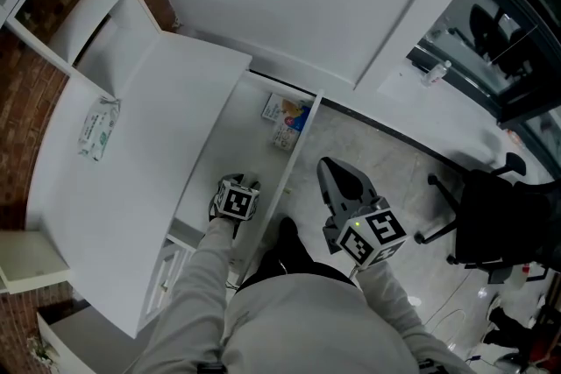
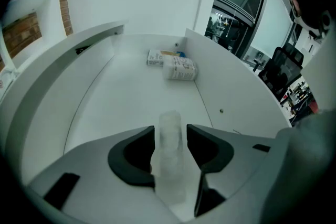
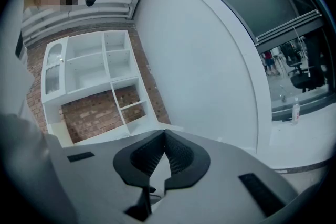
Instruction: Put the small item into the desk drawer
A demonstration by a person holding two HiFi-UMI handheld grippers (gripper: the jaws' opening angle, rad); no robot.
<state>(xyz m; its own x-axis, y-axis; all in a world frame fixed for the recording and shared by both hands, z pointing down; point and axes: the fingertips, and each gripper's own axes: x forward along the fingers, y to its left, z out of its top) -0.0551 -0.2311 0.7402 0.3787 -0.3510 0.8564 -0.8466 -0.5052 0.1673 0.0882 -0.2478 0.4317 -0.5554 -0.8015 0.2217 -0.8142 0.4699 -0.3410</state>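
Observation:
The desk drawer (image 1: 230, 131) stands pulled out, and my left gripper (image 1: 243, 183) reaches down into it. In the left gripper view a small clear plastic item (image 2: 169, 150) lies lengthwise between the left gripper's (image 2: 170, 132) jaws. A narrow gap shows on each side of it, so the jaws are open around it and not pressing. At the drawer's far end lie a flat box (image 2: 157, 57) and a white printed packet (image 2: 180, 68). My right gripper (image 1: 333, 169) hangs over the floor to the right of the drawer, shut and empty (image 3: 164, 137).
A tissue pack (image 1: 98, 127) lies on the white desk top (image 1: 140, 206). White shelving (image 1: 74, 9) stands against the brick wall at the far left. A black office chair (image 1: 495, 219) stands on the floor at the right. The drawer's right wall (image 1: 298, 153) runs beside my left gripper.

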